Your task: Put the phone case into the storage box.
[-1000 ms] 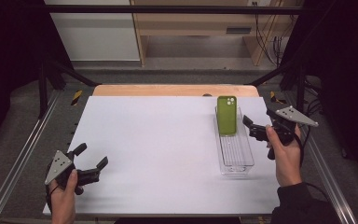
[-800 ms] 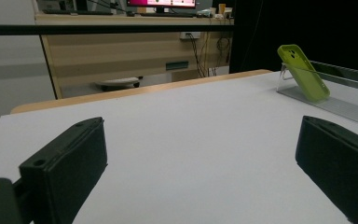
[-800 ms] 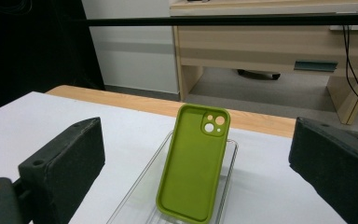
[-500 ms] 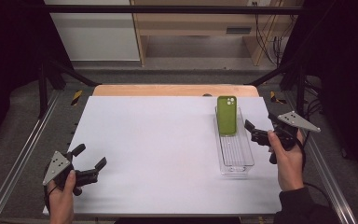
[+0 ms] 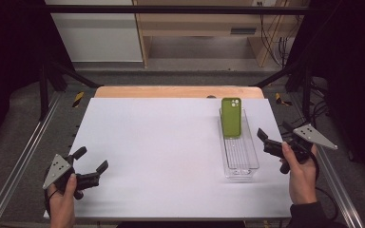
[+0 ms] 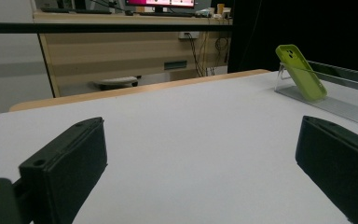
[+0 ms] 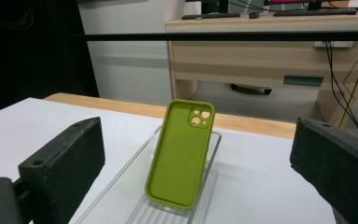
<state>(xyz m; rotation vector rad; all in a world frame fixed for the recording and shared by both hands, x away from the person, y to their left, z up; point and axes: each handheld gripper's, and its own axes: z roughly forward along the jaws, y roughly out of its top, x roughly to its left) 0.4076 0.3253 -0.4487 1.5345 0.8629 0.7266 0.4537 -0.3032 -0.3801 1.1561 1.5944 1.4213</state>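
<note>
Green phone case [image 7: 180, 151] leaned in the clear tray [image 5: 240, 161], so the wide-open right gripper [image 5: 272, 142] should close gently on its edges, while the left gripper [image 5: 91, 166] waited open too.

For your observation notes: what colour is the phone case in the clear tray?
Green; the phone case shows best in the right gripper view.

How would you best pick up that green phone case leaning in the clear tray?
Probably pinch the green phone case across its two long edges near the top, coming from above with the right gripper. It leans against the clear tray's far end, top free.
</note>
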